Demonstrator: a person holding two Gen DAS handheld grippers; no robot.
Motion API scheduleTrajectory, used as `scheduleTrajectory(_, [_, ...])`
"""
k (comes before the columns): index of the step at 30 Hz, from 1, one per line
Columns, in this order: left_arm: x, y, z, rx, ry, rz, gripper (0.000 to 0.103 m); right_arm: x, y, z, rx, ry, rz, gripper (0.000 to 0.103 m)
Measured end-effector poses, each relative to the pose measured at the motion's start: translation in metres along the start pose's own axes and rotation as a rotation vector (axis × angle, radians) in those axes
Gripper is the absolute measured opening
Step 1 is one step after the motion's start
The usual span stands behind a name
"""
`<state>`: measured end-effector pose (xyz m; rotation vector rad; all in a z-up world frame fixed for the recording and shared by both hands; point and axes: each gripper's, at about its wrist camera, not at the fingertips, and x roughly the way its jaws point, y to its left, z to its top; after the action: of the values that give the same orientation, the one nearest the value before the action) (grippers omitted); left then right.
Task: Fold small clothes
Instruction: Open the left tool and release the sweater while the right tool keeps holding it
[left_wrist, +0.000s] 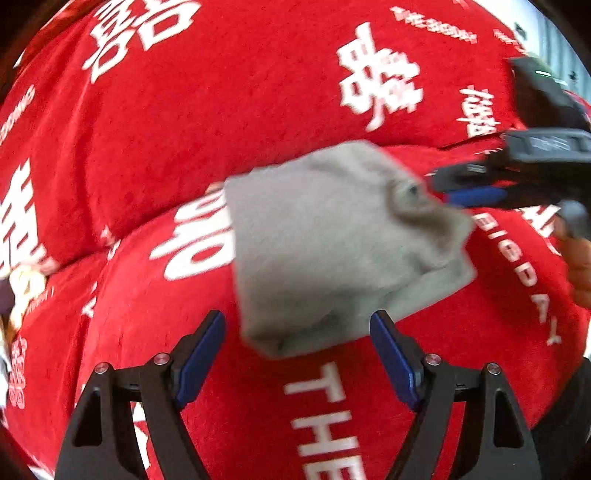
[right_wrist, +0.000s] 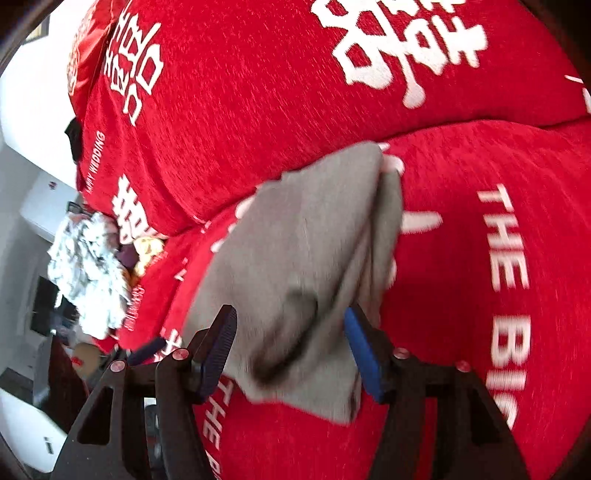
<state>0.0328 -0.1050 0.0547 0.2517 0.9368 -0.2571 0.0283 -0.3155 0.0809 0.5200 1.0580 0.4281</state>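
Broadly, a red plush cover (left_wrist: 184, 147) with white printing fills both views, draped over a cushioned seat and backrest with a crease between them. Its lettering reads "THE" in the left wrist view and "THE BIG" in the right wrist view, with "BIG DAY" running down the right side of the left view; large white Chinese double-happiness characters are scattered across it, and a smaller line near the left edge of the right view is too blurred to read surely.

On the seat lies the grey garment (left_wrist: 332, 251), a small folded piece of cloth, bunched and creased at one corner, its far edge at the crease.

The left gripper (left_wrist: 297, 354) points steeply down at the near edge of the garment, its jaws spread wide with nothing between the blue pads; the cloth lies just beyond the fingertips, untouched. The right gripper (right_wrist: 290, 350) likewise tilts down, jaws well apart, straddling the near end of the garment without pressing it. In the left view it enters from the right, its tips near the garment's bunched corner.

A crumpled silvery bundle (right_wrist: 86, 266) sits at the seat's far left end.
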Motion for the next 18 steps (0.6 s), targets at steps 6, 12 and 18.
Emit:
scheduleTrajectory(6, [0.026,0.014,-0.008,-0.066,0.037,-0.001,0.081,0.018,0.006,-0.023,0.050,0.033,-0.024,0.065])
scheduleTrajectory(12, [0.041,0.051,-0.002,-0.259,0.060,0.018,0.081,0.028,0.008,-0.024,0.043,0.015,-0.053,0.013])
scheduleTrajectory(18, [0.047,0.082,-0.031,-0.410,0.113,-0.061,0.081,0.016,-0.008,-0.047,0.098,-0.050,-0.009,0.012])
